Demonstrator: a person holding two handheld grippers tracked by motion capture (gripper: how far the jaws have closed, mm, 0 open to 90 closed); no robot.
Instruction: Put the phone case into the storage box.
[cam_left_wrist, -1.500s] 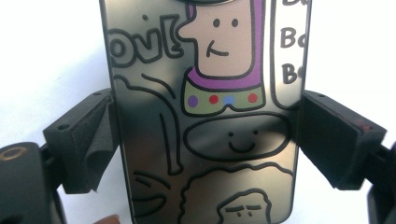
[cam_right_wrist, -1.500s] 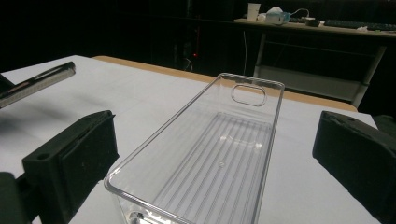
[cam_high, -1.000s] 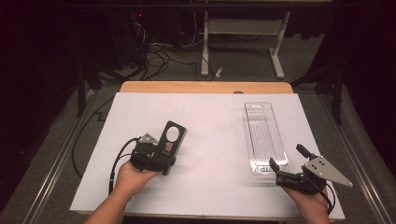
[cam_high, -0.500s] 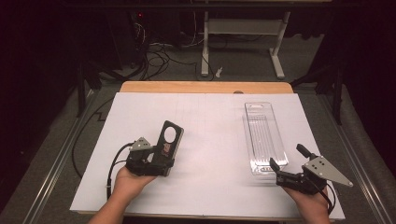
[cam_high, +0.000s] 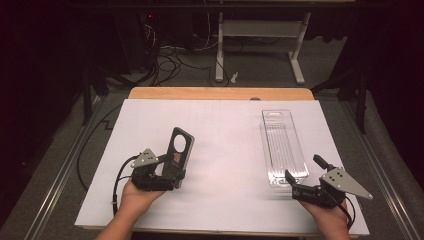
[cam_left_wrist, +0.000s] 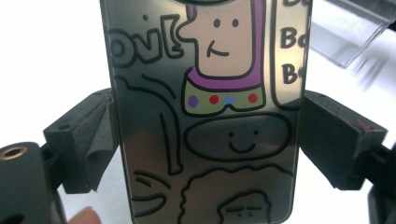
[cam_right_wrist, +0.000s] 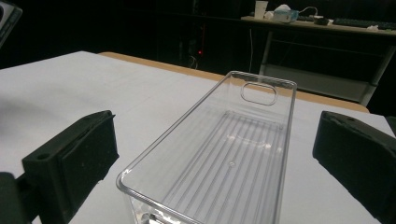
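**Phone case gripped, clear tray still empty**

A phone case (cam_high: 178, 153) is held clamped across its width by the left tongs (cam_high: 167, 172), tilted up off the white worktop (cam_high: 225, 150) at the left side; in the left gripper view the case (cam_left_wrist: 210, 116) is seen pressed between both black pads. The pick-up is judged done. A clear plastic tray (cam_high: 283, 145) lies well apart at the right, and nothing is seen inside it (cam_right_wrist: 224, 154). The right tongs (cam_high: 307, 181) are spread wide at the tray's near end, with the jaws standing clear of its walls and grasping nothing. What is judged left: the case is to be carried across and laid in the tray.

On the case, cartoon figures with smiling faces are printed. Partial lettering can be read: "ovl" at the left, and "Ba" and "Be" at the right edge, cut off. No brand can be made out.
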